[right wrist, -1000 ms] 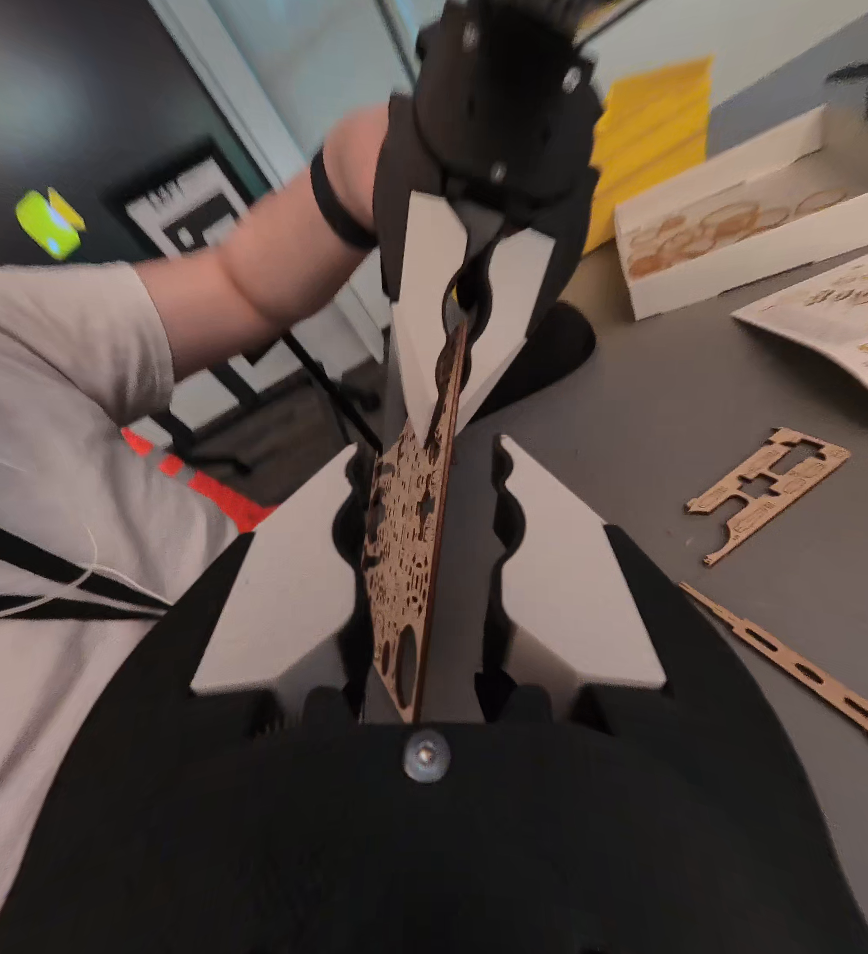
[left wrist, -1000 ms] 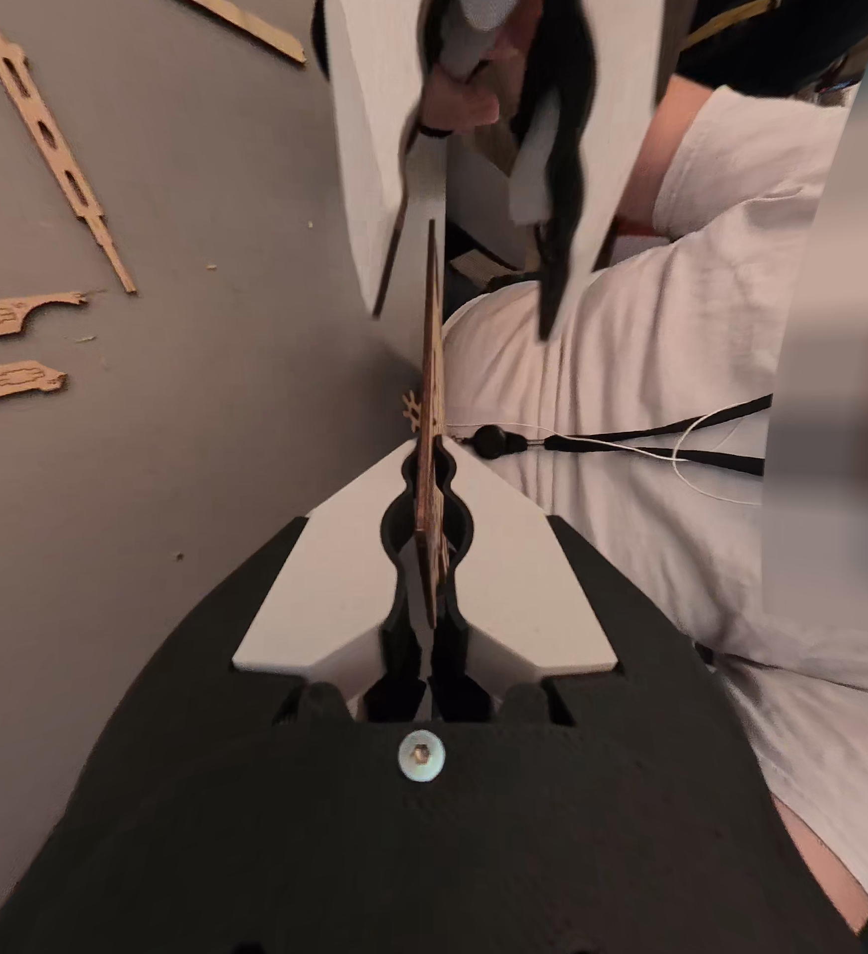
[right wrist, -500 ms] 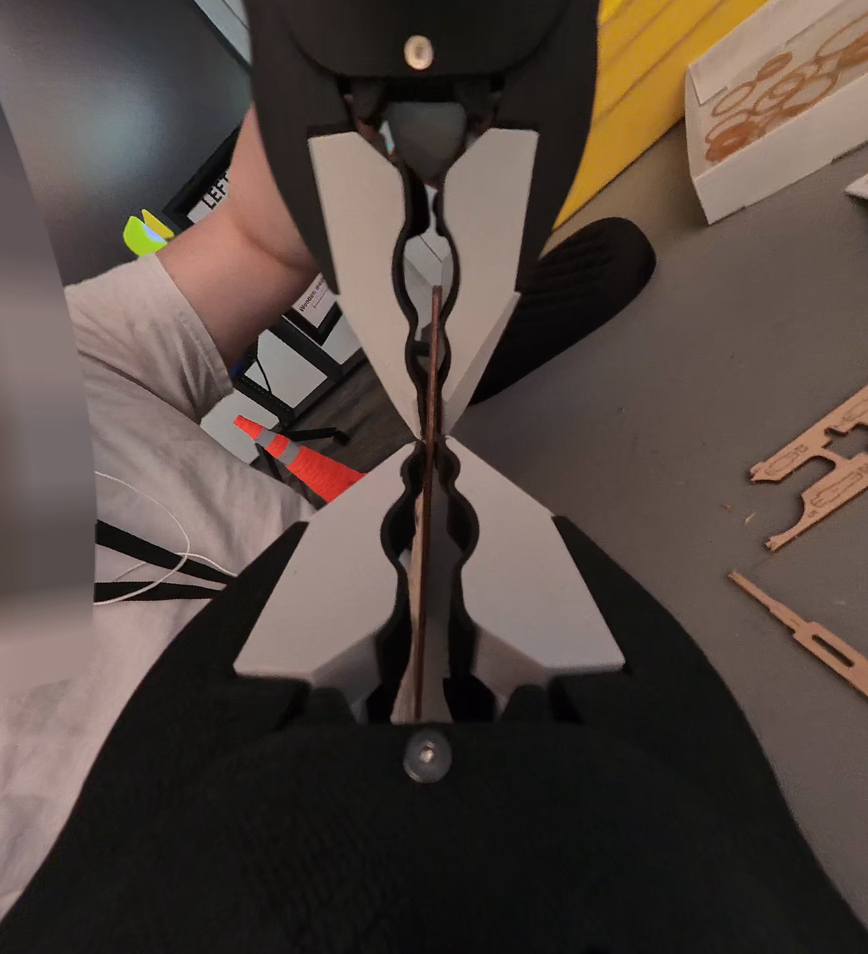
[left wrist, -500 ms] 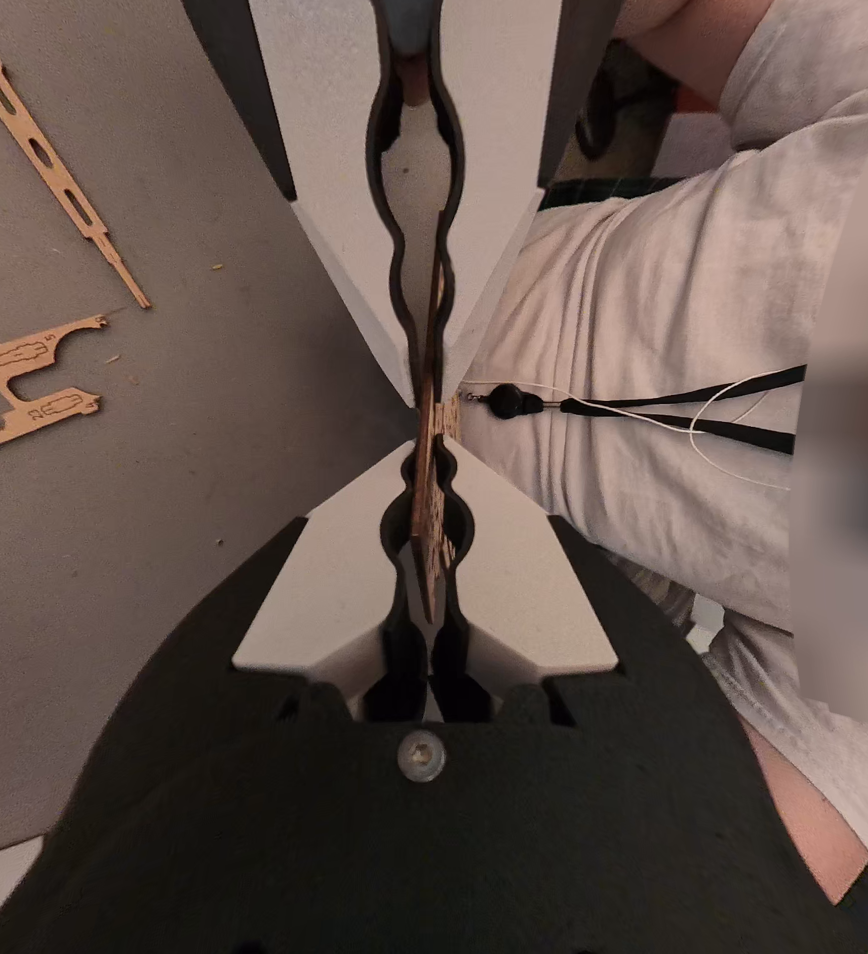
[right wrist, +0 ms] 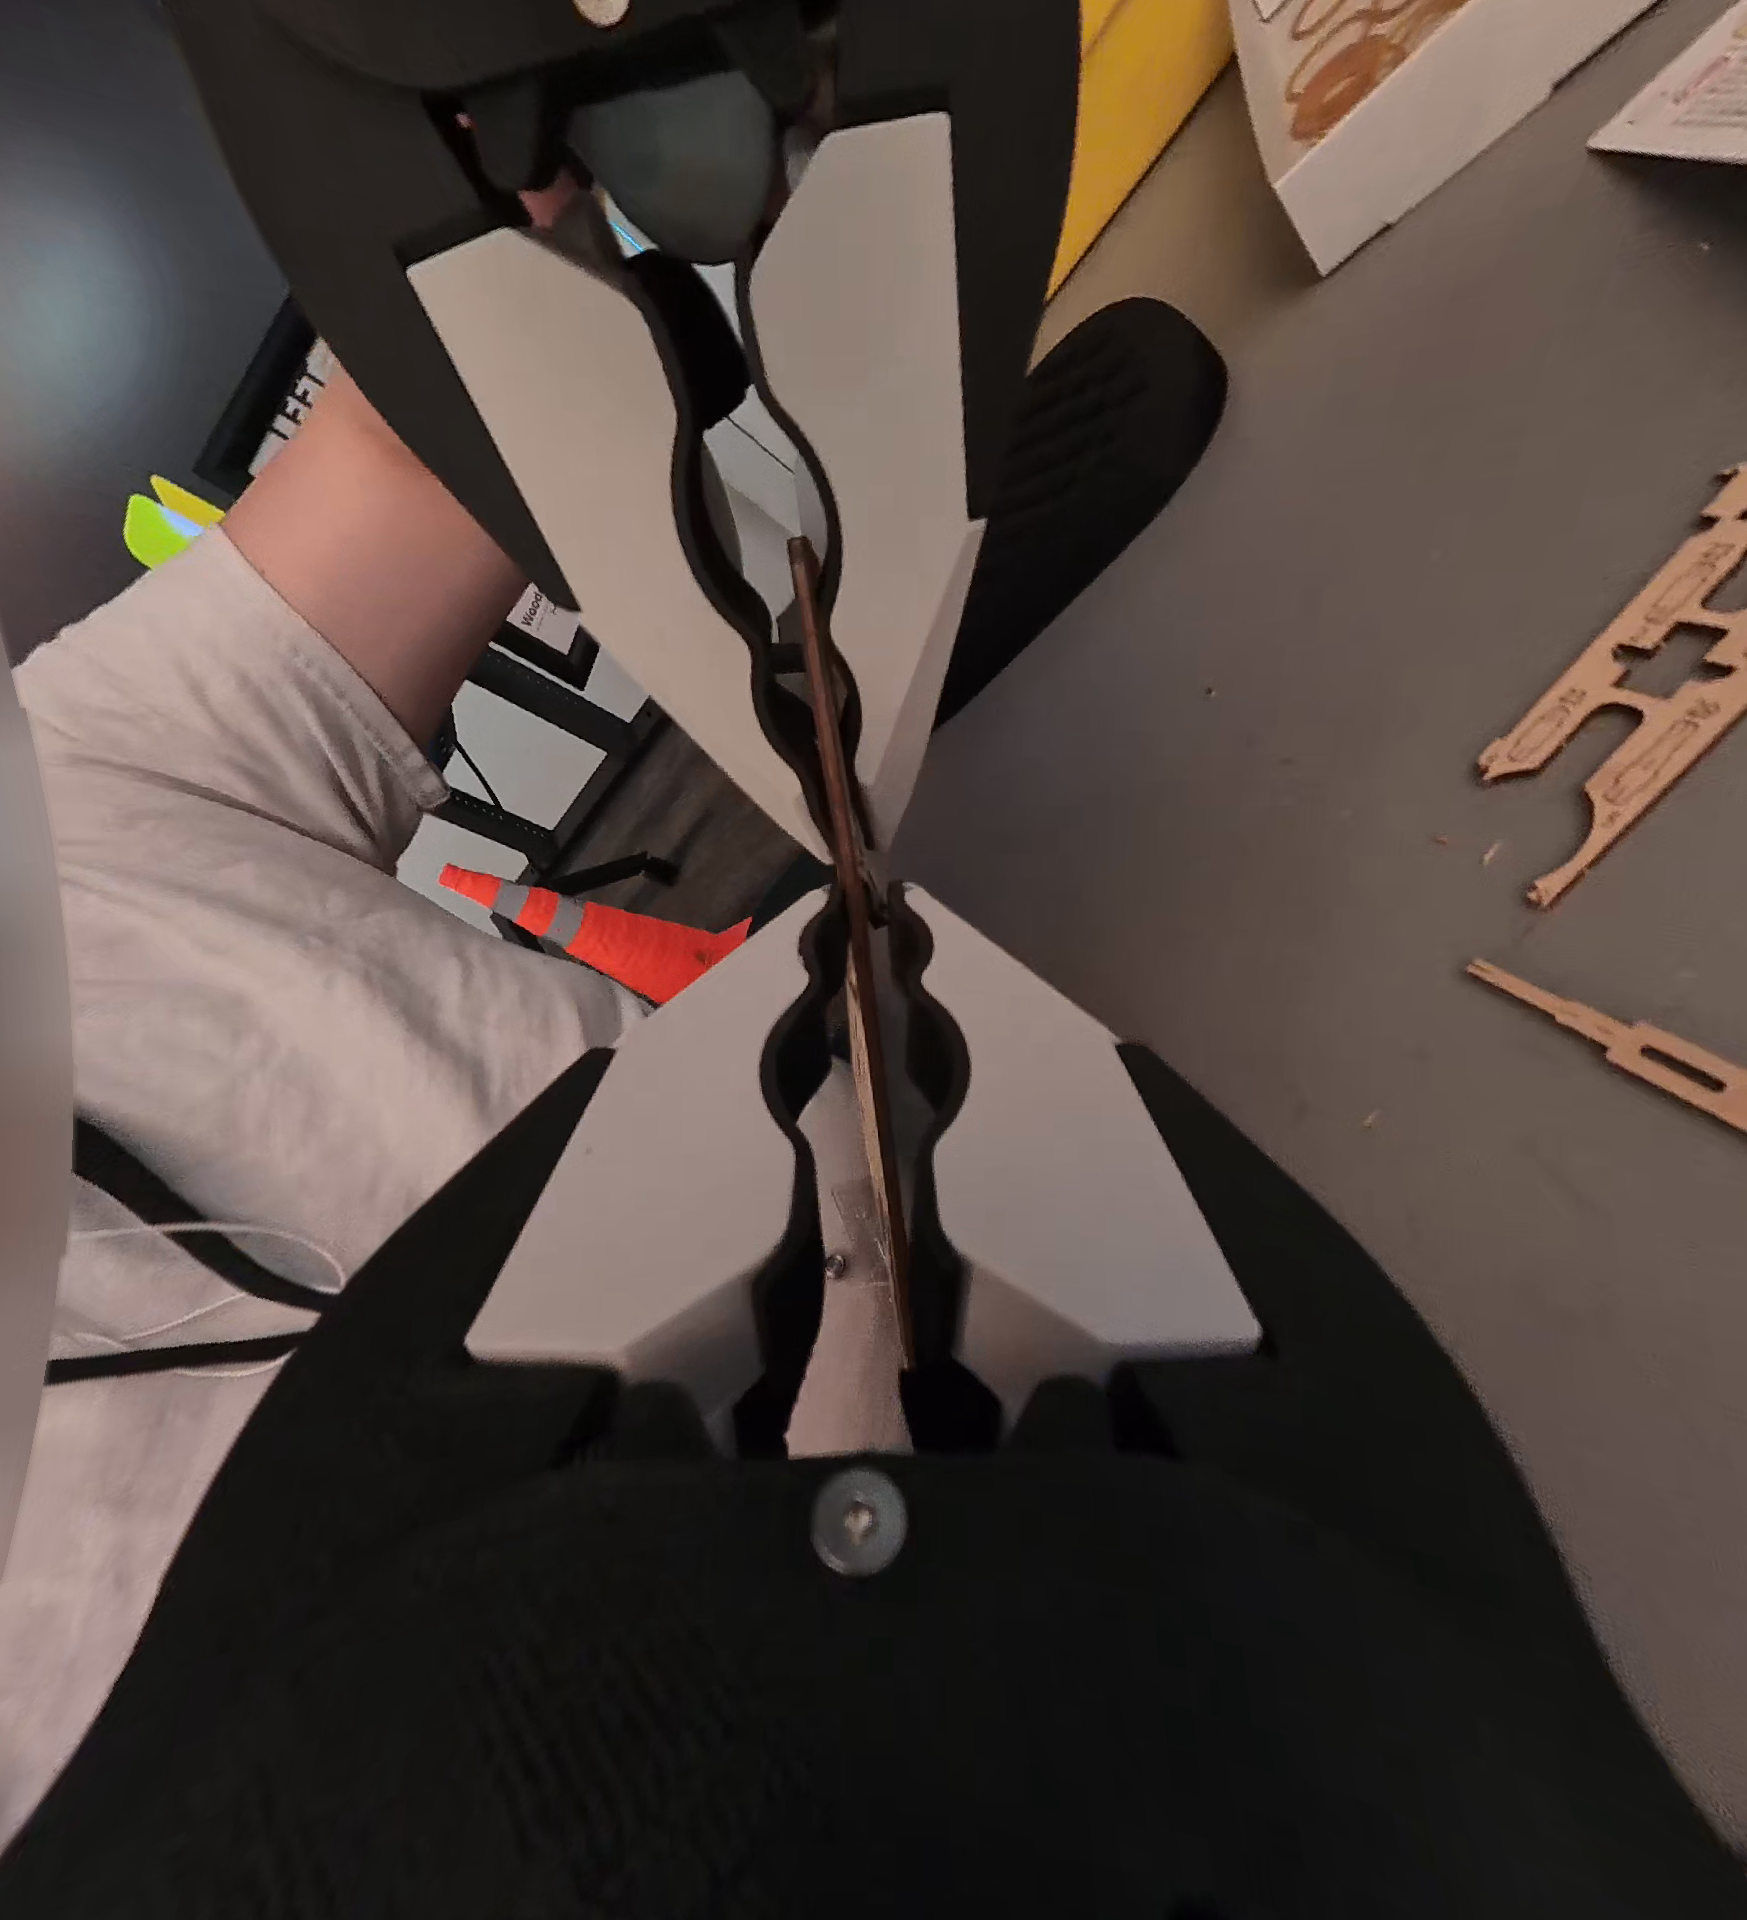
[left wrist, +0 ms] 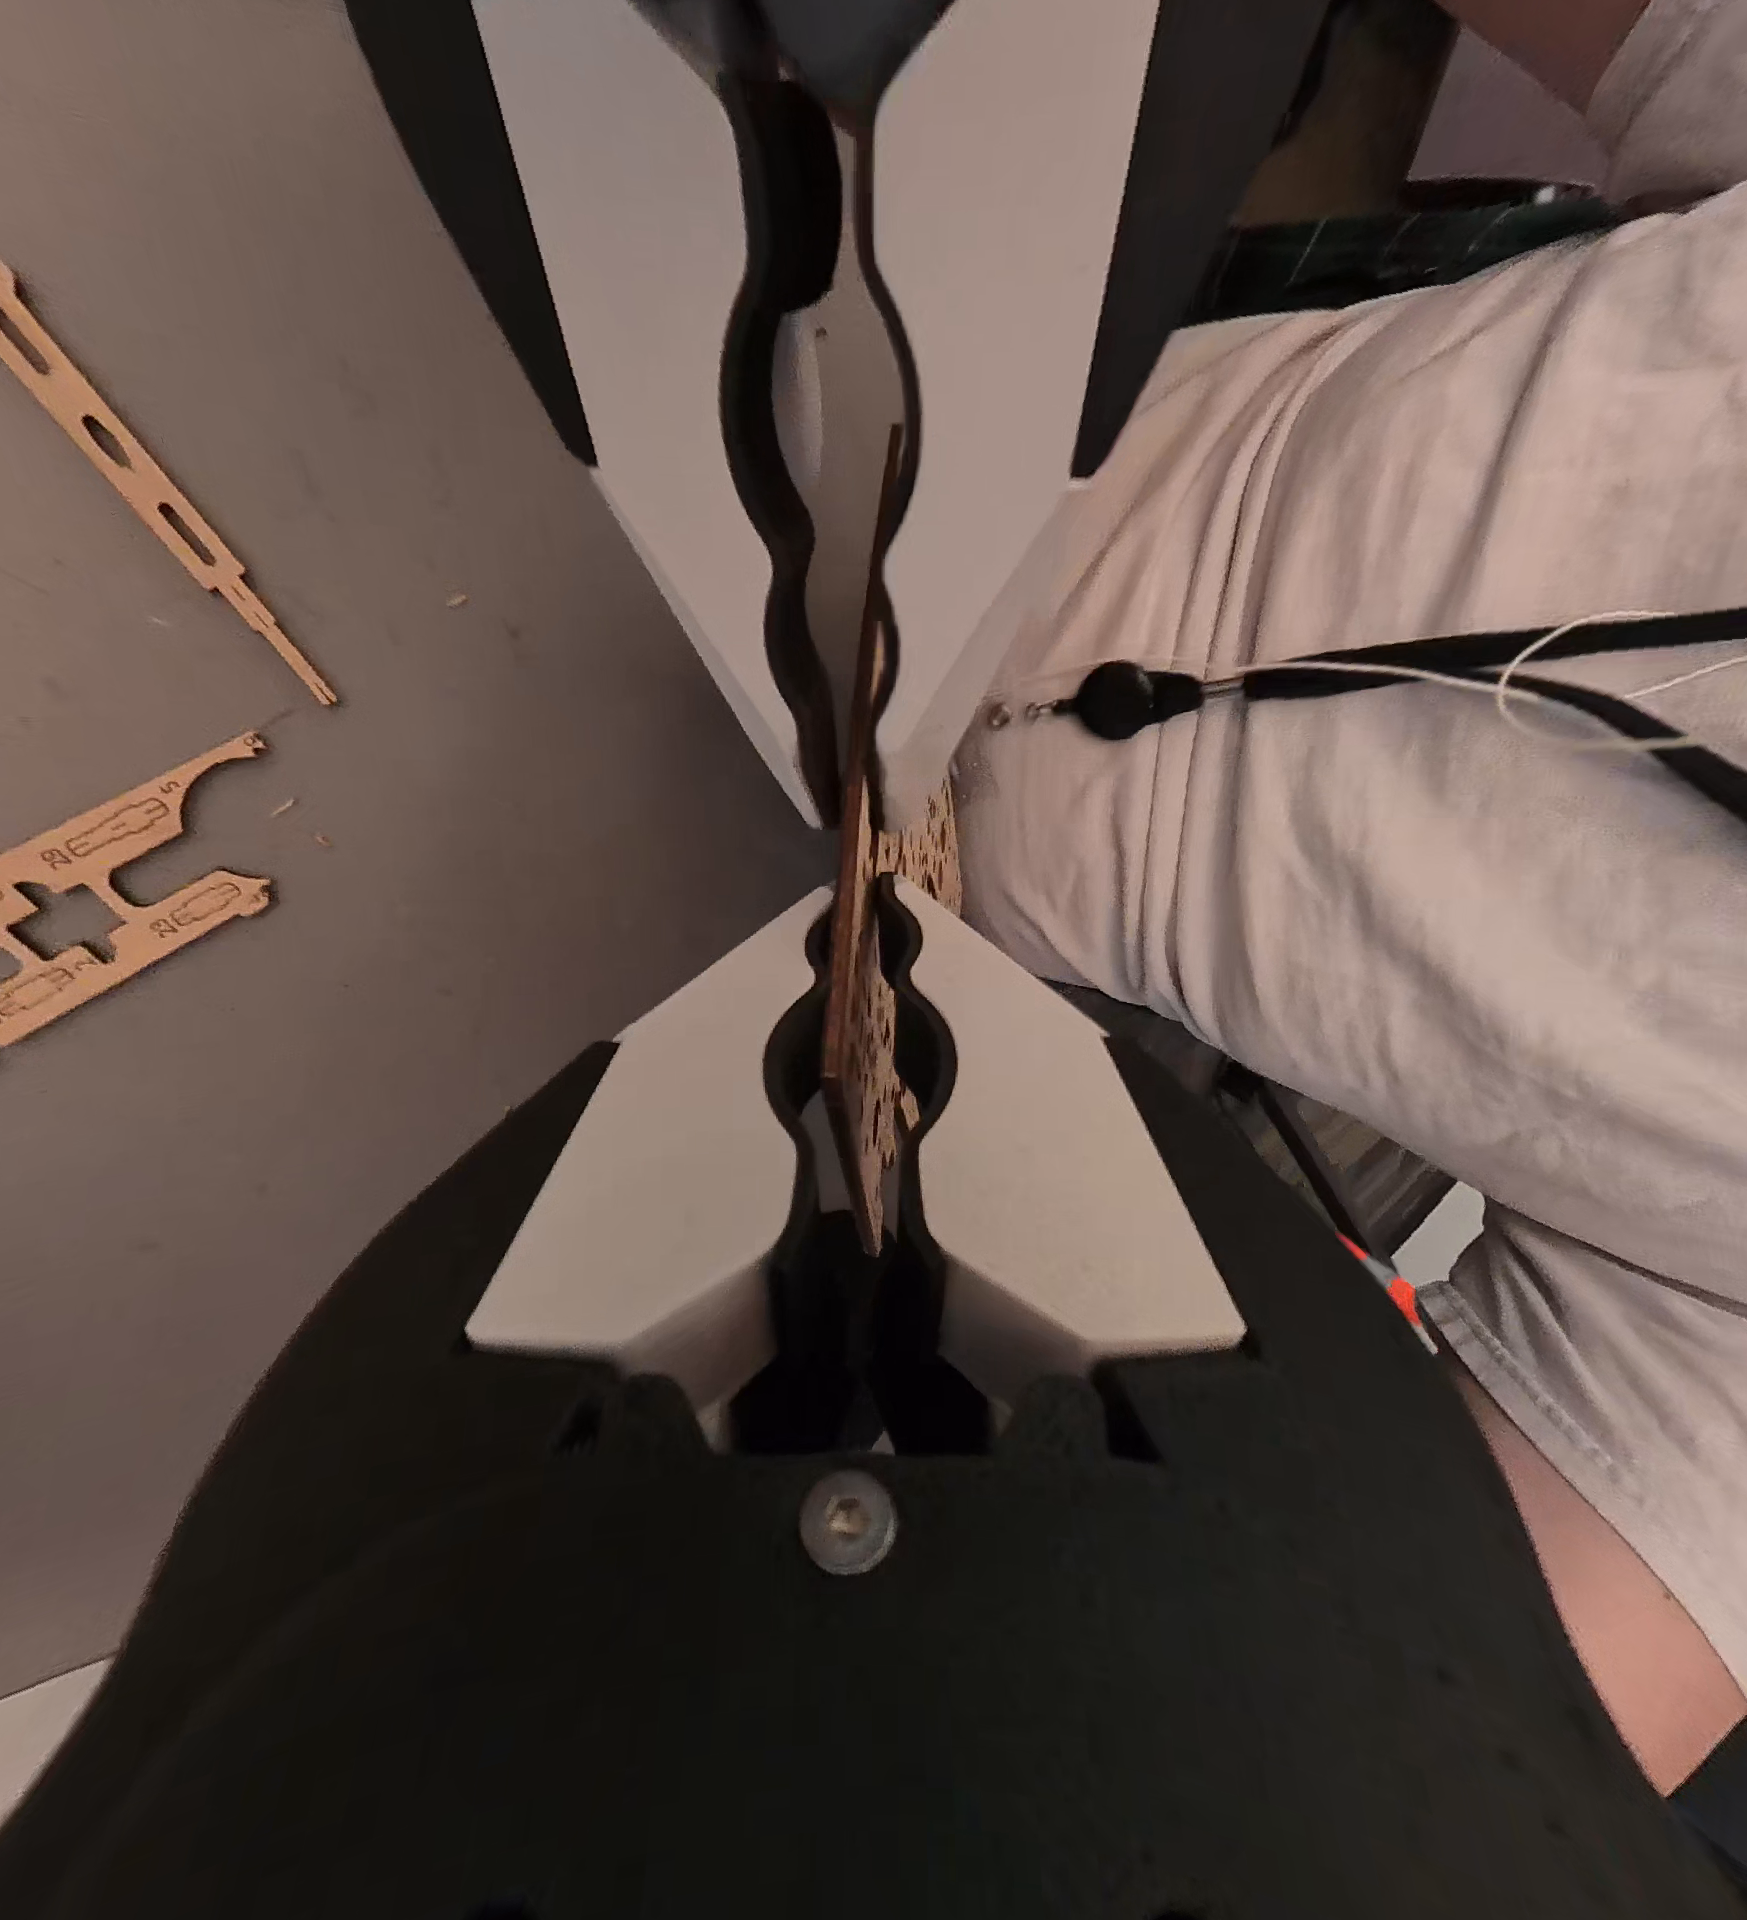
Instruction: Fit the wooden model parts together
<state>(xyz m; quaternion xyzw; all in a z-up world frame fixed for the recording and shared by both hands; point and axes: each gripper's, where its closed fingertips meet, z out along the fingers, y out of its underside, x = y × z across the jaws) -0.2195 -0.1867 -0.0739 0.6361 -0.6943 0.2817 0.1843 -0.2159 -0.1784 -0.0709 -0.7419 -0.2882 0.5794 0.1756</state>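
At the upper right of the right wrist view a shallow white box (right wrist: 1368, 197) sits on the counter (right wrist: 1368, 675) with round wooden cut-outs (right wrist: 1342, 78) lying in it, a printed sheet (right wrist: 1742, 94) just beside it at the frame's edge and a yellow block (right wrist: 1139, 114) behind it. The wooden model part (left wrist: 864, 997) I hold is a thin laser-cut sheet seen almost edge-on, pale with dark burnt edges and many small cut holes on its face; it runs through the middle of both views, above the counter's edge and in front of my pale shirt (left wrist: 1420, 727). My left gripper (left wrist: 853, 894) is clamped on its lower end, and my right gripper (right wrist: 864, 894) pinches the other end of the same piece, the two sets of white fingers meeting tip to tip at frame centre. On the grey counter, at the left of the left wrist view, lie a long slotted wooden strip (left wrist: 110, 447) and, just below it, a flat H-shaped wooden piece (left wrist: 69, 925), apart from each other, with a few wood crumbs around them. Beyond the counter, left of centre in the right wrist view, an orange traffic cone (right wrist: 599, 925) lies on the floor, and a black chair arm (right wrist: 1087, 457) shows just right of centre in the upper part of the frame.
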